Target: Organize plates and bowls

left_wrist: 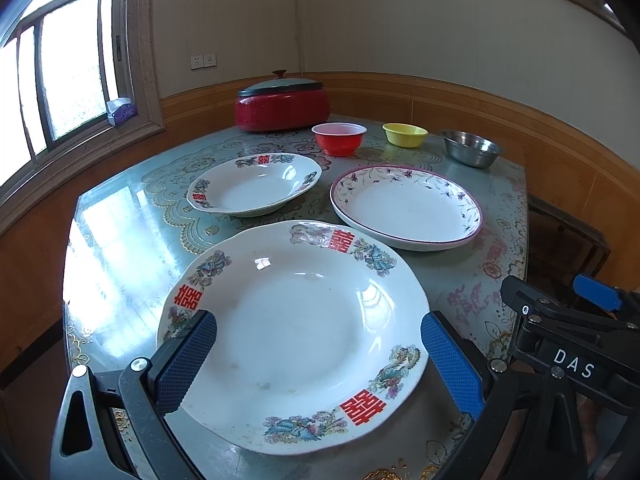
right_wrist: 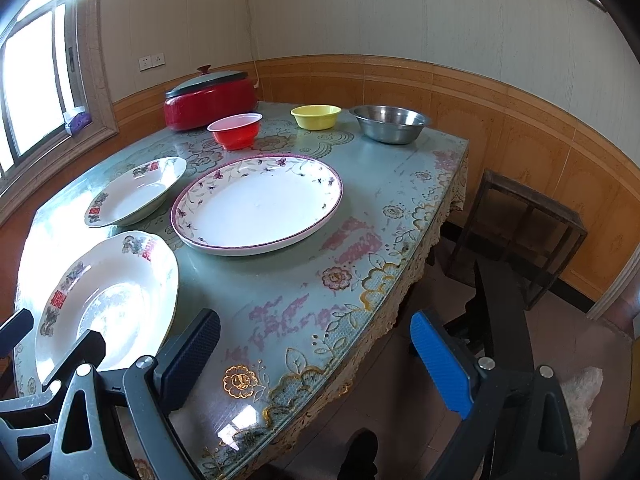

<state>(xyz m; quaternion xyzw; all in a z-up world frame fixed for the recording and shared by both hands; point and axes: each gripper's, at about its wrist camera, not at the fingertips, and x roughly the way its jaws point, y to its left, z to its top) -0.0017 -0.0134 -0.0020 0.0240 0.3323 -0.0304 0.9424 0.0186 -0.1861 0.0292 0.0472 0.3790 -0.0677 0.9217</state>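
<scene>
Between the wide-open, empty left jaws (left_wrist: 319,354): large double-happiness plate (left_wrist: 294,336), empty, flat on the tabletop (left_wrist: 120,232). Beyond them: smaller matching plate (left_wrist: 255,183), purple-rimmed plate (left_wrist: 407,207), red bowl (left_wrist: 339,138), yellow bowl (left_wrist: 405,134), steel bowl (left_wrist: 472,148), all empty, unstacked. Right jaws (right_wrist: 316,360) agape, holding nothing. Sorting apparently unstarted.

Three plates (left_wrist: 294,336) lie apart, three bowls (left_wrist: 339,138) lined behind

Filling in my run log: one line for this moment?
left gripper: open, over large plate | right gripper: open, empty | bowls: unstacked
</scene>
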